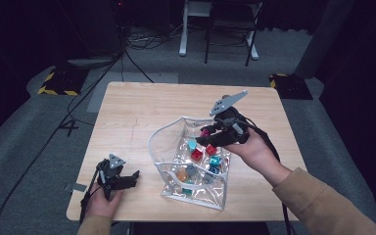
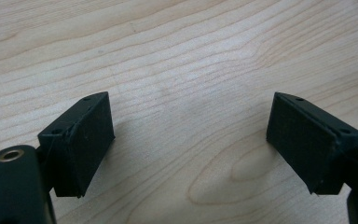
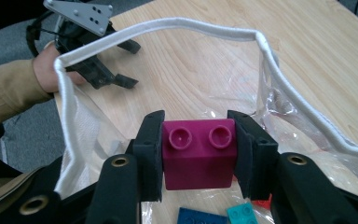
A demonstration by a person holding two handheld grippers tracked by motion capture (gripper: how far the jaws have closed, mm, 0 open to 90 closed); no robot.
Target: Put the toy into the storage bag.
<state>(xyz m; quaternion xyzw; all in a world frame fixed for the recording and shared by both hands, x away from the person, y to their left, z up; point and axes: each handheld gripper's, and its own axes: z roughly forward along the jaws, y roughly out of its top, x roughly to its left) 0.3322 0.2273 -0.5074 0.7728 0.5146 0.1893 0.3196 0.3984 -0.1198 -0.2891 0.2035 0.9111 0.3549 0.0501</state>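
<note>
Magenta two-stud plastic building brick (image 3: pixel 199 154) sits clamped between the right claw (image 3: pixel 199 156) pads, just inside the mouth of a clear plastic pouch with white piping (image 3: pixel 168 24) lying on the pale wooden table (image 1: pixel 137 107). Several coloured bricks (image 1: pixel 197 155) already lie inside, so this one likely remains to be dropped. Left claw (image 2: pixel 191 140) rests released, empty, beside the pouch.

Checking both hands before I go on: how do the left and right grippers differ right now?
The left gripper is open with nothing between its jaws, low over the bare table. The right gripper is shut on a magenta brick at the clear bag's mouth. Both have black padded jaws.
</note>
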